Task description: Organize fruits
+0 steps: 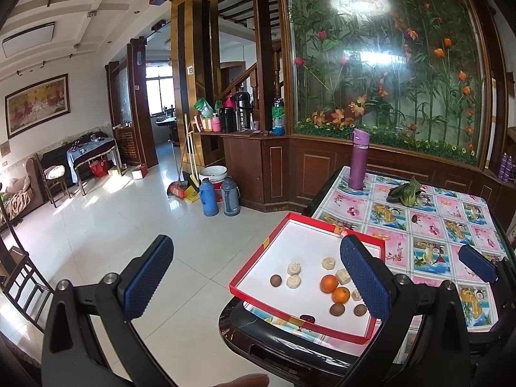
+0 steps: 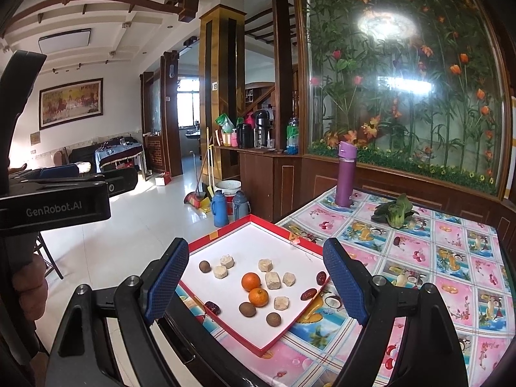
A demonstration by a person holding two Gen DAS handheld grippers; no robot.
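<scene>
Both claws gape wide, holding nothing: left gripper [image 1: 258, 283], right gripper [image 2: 256, 285]. The red-rimmed tray [image 2: 225, 235] overhangs the table [image 2: 451, 258] corner above open floor; two oranges [image 2: 254, 288] sit mid-tray. A left finger [image 1: 361, 277] hides some pieces.

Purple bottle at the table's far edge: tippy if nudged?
Probably. The purple bottle is tall and narrow and stands upright, so a high push would likely topple it. It sits near the table edge, so it might roll off. Its fill and weight can't be judged.
</scene>
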